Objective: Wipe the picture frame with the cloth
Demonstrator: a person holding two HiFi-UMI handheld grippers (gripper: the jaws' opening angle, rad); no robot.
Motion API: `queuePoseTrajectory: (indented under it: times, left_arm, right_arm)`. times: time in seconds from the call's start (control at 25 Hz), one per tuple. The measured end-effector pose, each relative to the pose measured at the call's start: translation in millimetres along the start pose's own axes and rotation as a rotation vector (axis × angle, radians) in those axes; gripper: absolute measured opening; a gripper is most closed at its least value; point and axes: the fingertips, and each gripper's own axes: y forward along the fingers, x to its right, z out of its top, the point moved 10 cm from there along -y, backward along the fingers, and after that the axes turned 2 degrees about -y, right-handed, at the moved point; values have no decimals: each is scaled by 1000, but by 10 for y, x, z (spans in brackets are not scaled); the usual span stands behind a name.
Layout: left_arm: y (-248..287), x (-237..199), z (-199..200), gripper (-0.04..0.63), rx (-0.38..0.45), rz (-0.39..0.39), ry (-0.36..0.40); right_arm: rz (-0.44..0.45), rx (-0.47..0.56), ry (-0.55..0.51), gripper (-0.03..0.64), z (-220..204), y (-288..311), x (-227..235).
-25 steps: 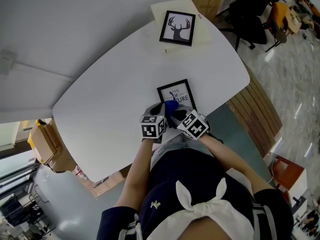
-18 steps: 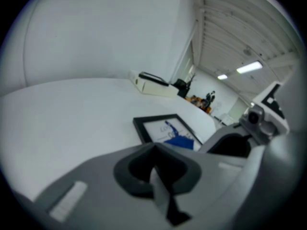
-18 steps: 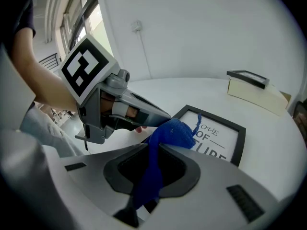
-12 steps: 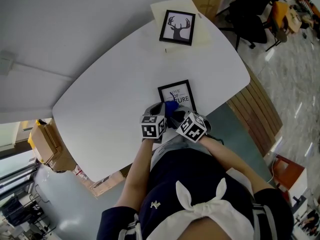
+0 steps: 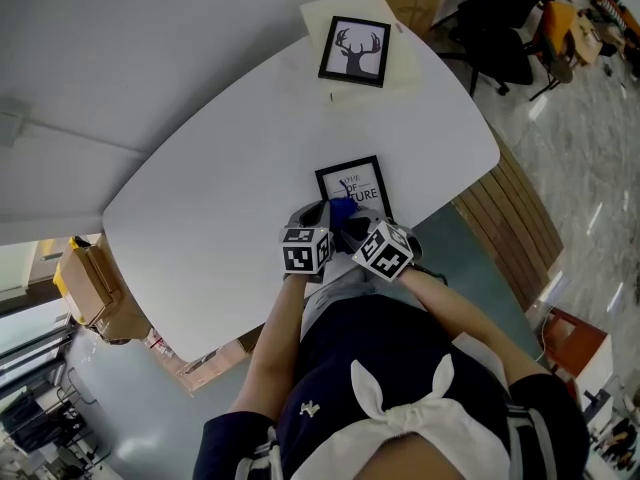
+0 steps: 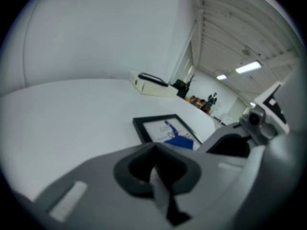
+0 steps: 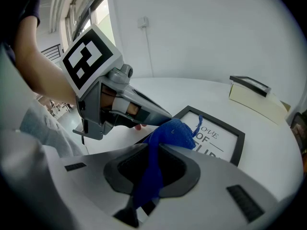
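The right tool (image 7: 152, 150) is clamped on a blue cloth (image 7: 169, 132), whose bunched end lies over the near end of the picture frame (image 5: 354, 184). The frame lies flat on the white counter (image 5: 220, 178), close to the person. The left tool (image 6: 154, 150) is just beside it, jaws together and empty.

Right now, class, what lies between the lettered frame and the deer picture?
Only bare white table runs from the lettered frame to the cream board under the deer picture, as the head view shows.
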Motion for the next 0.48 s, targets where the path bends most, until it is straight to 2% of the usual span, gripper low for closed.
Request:
queuePoseTrajectory:
  times: [0.48]
  left_arm:
    - [-12, -3, -6, 2, 10, 2, -3]
  right_arm:
    - [-10, 7, -18, 58, 2, 2, -20]
